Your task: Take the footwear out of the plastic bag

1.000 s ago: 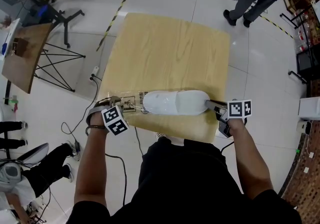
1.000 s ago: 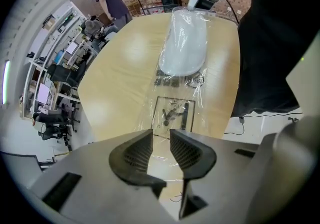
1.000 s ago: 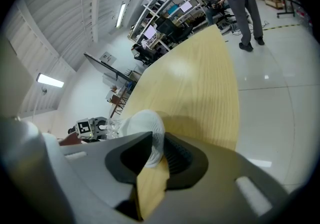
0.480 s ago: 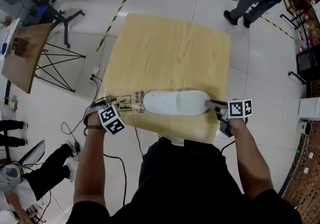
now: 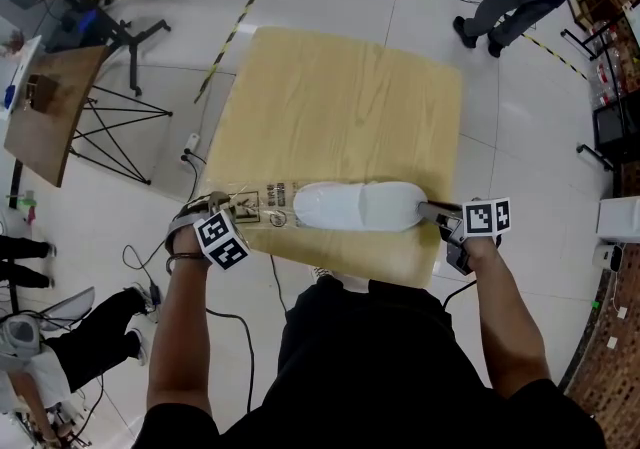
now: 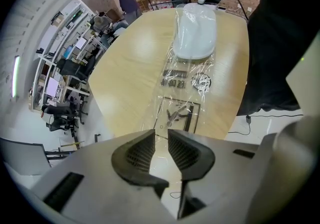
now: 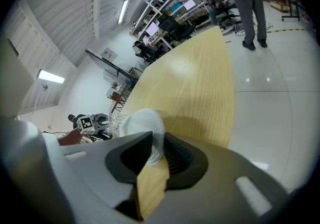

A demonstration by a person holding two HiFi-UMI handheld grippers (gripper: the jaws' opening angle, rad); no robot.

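A: Your right hand-held gripper (image 7: 156, 149) clamps the white footwear (image 5: 358, 205) at the tabletop's (image 5: 340, 97) near edge. Ready to pull?

B: Careful. Your left hand-held gripper (image 6: 160, 140) has just been closing, with the plastic bag (image 6: 181, 111) edge between its jaws but unpinched. The bag may drag along.

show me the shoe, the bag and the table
shoe (image 5: 355, 207), head view, middle of its white upper
bag (image 5: 262, 207), head view, printed empty end
table (image 5: 340, 97), head view, bare wood beyond the shoe

Table (image 5: 340, 107) of matt wood grain; bag (image 5: 262, 205) of clear, glossy, crinkled plastic; slipper (image 5: 358, 207) smooth, matt; floor (image 5: 520, 117) glossy tile.
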